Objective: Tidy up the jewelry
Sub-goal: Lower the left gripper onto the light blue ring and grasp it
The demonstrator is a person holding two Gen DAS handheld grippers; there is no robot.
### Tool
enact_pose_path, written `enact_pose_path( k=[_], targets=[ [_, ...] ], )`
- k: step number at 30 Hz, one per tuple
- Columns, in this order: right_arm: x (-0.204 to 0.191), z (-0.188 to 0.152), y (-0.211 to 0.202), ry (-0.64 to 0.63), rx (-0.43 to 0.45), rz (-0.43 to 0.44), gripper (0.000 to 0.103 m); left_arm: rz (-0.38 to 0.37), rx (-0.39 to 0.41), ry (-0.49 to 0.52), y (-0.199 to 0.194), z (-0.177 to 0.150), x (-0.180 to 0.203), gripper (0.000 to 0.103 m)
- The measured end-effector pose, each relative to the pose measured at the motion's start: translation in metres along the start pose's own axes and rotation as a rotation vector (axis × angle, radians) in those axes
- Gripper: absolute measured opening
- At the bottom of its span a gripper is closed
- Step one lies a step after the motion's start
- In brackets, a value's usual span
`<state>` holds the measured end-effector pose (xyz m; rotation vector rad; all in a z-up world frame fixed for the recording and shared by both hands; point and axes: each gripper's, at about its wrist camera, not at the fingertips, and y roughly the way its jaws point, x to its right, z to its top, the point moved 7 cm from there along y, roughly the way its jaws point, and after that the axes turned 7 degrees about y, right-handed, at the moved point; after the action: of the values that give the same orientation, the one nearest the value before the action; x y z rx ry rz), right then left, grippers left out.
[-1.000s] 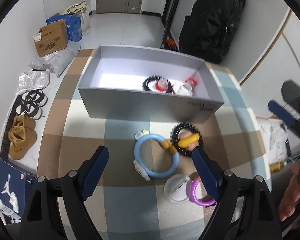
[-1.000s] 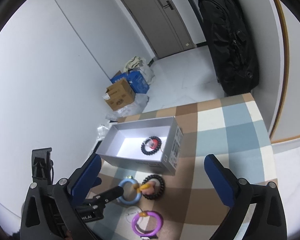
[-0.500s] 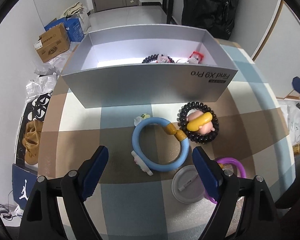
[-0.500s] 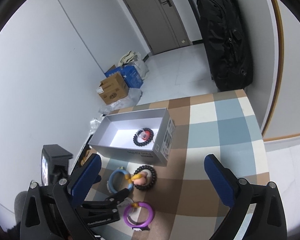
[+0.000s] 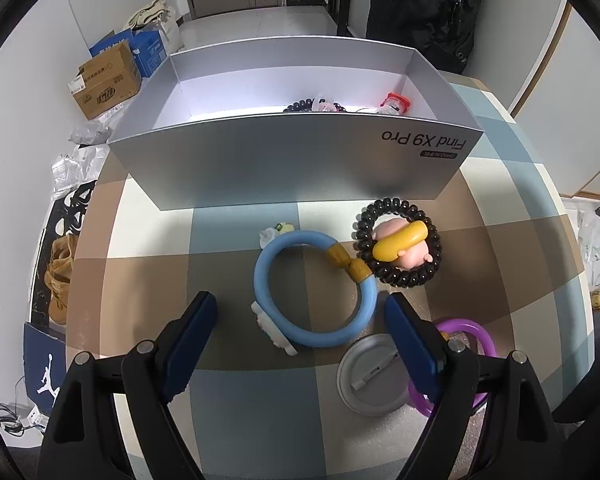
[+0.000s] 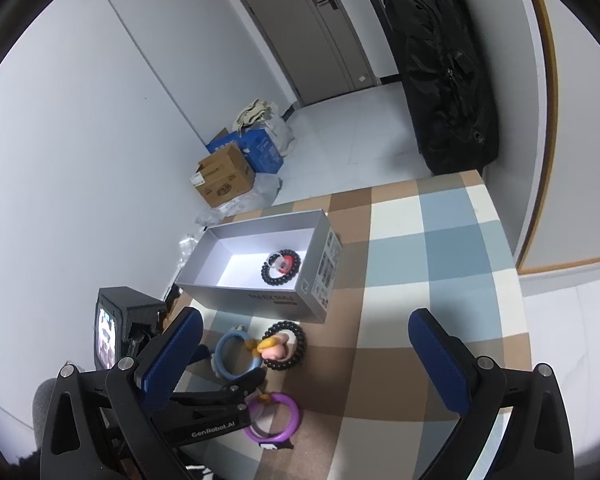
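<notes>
A blue ring bracelet (image 5: 314, 290) with amber beads lies on the checked tablecloth between the open jaws of my left gripper (image 5: 300, 320), which is low over it. A black bead bracelet (image 5: 396, 254) with a pink and yellow charm lies to its right. A purple ring (image 5: 466, 360) and a grey round disc (image 5: 370, 378) lie near the right finger. The open grey box (image 5: 300, 160) holds a black bracelet (image 5: 300, 106) and a red charm (image 5: 396, 102). My right gripper (image 6: 304, 344) is open, empty and high above the table, and it sees the blue ring (image 6: 232, 354) and the box (image 6: 256, 296).
The checked table (image 6: 420, 260) ends near a wall on the right. Cardboard boxes (image 5: 104, 82) and shoes (image 5: 60, 276) are on the floor to the left. A black bag (image 6: 444, 60) leans on the far wall.
My left gripper has moved forward and down toward the blue ring, which now lies between its fingers. The right gripper has drifted back a little.
</notes>
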<state>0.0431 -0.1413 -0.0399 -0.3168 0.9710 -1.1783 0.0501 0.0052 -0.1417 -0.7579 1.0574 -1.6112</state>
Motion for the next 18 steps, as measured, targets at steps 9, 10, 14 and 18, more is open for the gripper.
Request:
enact_pose_path(
  k=[9,10,14,18],
  targets=[
    [0.005,-0.003,-0.002,0.01,-0.011,0.001,0.103,-0.017,0.009,0.07,-0.004,0.003,0.015,0.055],
    [0.005,-0.003,-0.002,0.009,-0.01,0.001,0.103,-0.017,0.008,0.072,-0.005,0.003,0.015,0.055],
    [0.006,-0.005,-0.003,0.008,-0.013,-0.004,0.103,-0.051,0.002,0.041,-0.005,0.003,0.011,0.054],
    [0.008,-0.007,-0.002,0.015,-0.017,-0.007,0.103,-0.069,0.004,0.019,-0.006,0.003,0.009,0.054]
  ],
)
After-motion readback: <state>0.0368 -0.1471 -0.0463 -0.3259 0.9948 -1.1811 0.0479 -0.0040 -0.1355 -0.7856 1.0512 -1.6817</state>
